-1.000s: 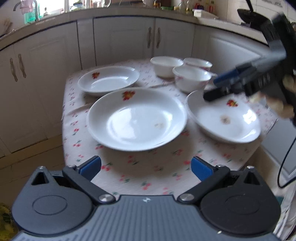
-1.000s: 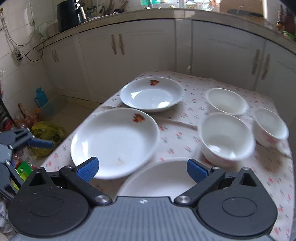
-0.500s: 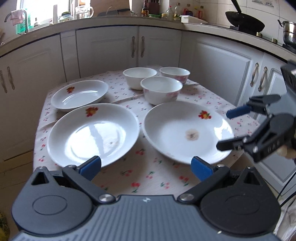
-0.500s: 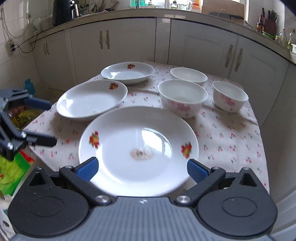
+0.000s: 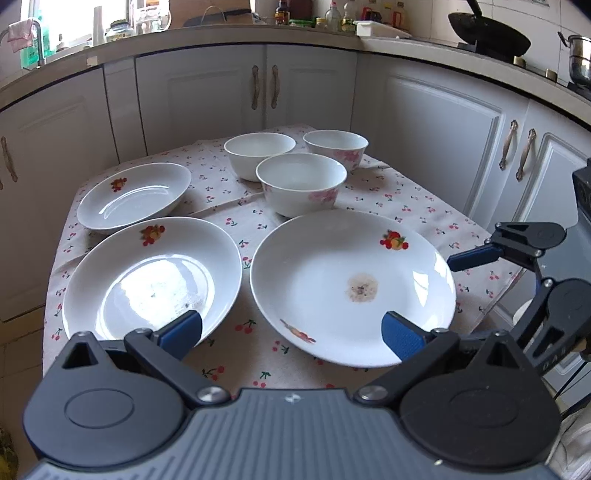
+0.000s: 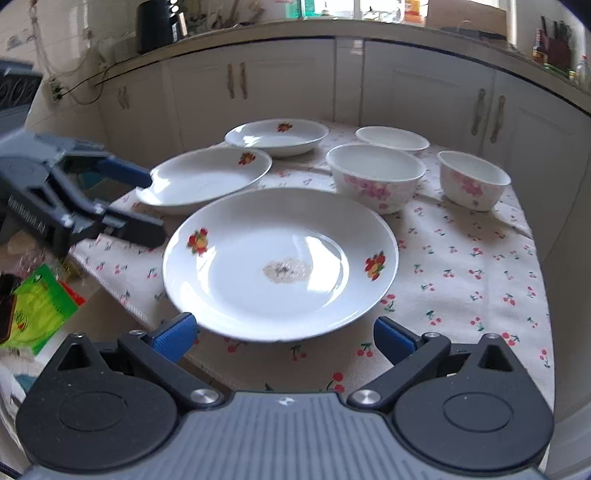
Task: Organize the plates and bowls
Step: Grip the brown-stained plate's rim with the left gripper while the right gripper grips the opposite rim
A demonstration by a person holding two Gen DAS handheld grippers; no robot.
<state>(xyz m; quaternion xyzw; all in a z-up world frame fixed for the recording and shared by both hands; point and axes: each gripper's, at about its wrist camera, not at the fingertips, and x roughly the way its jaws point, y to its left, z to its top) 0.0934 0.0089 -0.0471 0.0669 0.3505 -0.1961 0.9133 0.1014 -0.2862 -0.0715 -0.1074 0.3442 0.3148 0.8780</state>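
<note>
Three white plates with fruit prints lie on the cherry-print tablecloth [image 5: 388,192]: a large stained plate [image 5: 352,286] at front right, a large plate [image 5: 151,277] at front left, and a smaller plate [image 5: 133,199] behind it. Three white bowls [image 5: 301,188] stand at the back. My left gripper [image 5: 291,334] is open and empty near the front edge, between the two large plates. My right gripper [image 6: 282,336] is open and empty, just short of the stained plate [image 6: 280,262]. It also shows in the left wrist view [image 5: 480,295] at the table's right side.
White kitchen cabinets [image 5: 266,96] wrap around the table on the far and right sides. The counter above holds bottles, a wok [image 5: 487,33] and a pot. Green bags [image 6: 37,310] lie on the floor by the table's left side.
Both grippers have drawn back from over the plates to the table's near edges. The left view swung right, so the stained plate now sits in front of it. Nothing was picked up.
</note>
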